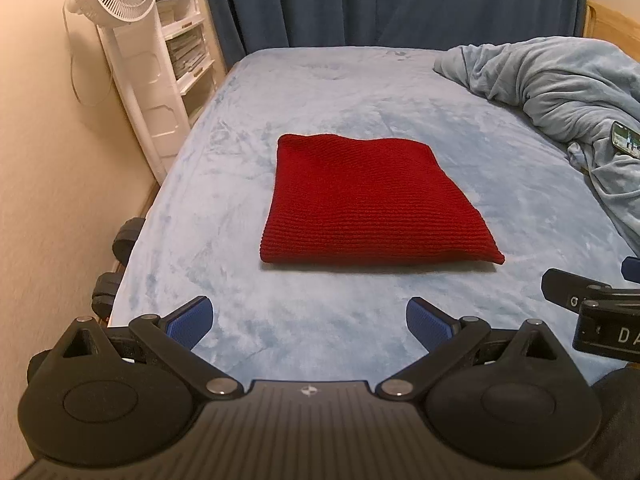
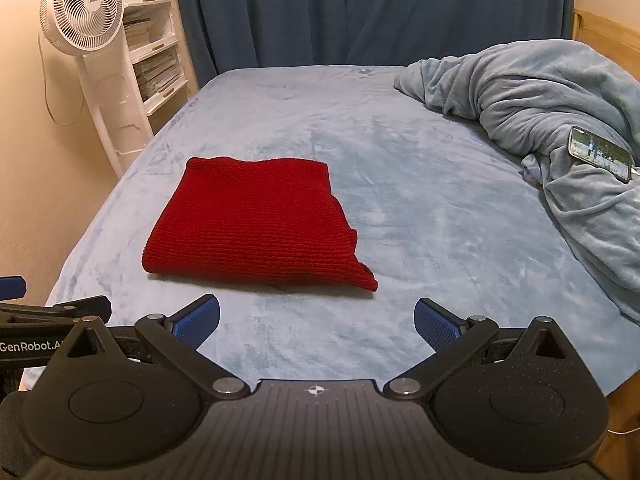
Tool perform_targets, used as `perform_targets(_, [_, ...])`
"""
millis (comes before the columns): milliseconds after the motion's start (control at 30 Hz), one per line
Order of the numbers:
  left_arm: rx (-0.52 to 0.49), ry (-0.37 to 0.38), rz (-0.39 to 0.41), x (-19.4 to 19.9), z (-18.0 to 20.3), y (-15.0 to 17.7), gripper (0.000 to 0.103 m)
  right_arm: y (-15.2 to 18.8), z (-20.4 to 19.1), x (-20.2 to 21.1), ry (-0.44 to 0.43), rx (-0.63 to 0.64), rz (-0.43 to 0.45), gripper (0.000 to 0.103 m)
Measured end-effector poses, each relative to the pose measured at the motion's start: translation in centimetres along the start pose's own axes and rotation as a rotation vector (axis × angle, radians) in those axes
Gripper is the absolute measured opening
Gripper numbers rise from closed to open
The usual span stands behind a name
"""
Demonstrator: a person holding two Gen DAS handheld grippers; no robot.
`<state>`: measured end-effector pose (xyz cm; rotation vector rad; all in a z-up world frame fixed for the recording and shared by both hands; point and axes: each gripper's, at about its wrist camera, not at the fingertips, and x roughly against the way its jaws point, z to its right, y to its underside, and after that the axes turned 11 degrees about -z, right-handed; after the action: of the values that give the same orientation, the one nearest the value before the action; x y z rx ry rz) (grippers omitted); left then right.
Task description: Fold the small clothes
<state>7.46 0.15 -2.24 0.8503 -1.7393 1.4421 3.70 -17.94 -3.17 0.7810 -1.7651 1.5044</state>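
A red knitted garment [image 1: 368, 204] lies folded into a flat rectangle on the light blue bed sheet [image 1: 360, 100]. It also shows in the right wrist view [image 2: 256, 224], left of centre, with a loose corner at its near right. My left gripper [image 1: 310, 322] is open and empty, above the sheet just short of the garment's near edge. My right gripper [image 2: 316, 324] is open and empty, near the garment's near right corner. Part of the right gripper shows at the right edge of the left wrist view [image 1: 592, 312].
A crumpled blue-grey blanket [image 2: 540, 112] fills the bed's right side with a phone [image 2: 600, 152] lying on it. A white standing fan [image 2: 86, 16] and white shelves [image 2: 156, 56] stand left of the bed. A dark blue curtain [image 2: 360, 12] hangs behind.
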Motion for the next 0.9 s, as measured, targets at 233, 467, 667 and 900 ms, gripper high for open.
perform_targets(233, [-0.001,0.006,-0.001,0.0,-0.03,0.13,0.103,0.17,-0.29,0.0,0.007,0.005,0.003,0.102])
perform_targets(467, [0.002,0.006,0.0,0.15,-0.08,0.19,0.103,0.16,-0.4,0.03,0.01,0.006,0.005,0.102])
perform_targets(667, [0.004,0.006,0.002,0.29,-0.14,0.17,0.103,0.12,-0.38,0.1,0.013,0.007,0.011,0.102])
perform_targets(900, [0.003,0.003,0.002,0.43,0.06,0.15,0.103,0.15,-0.25,0.07,0.014,0.006,0.01,0.102])
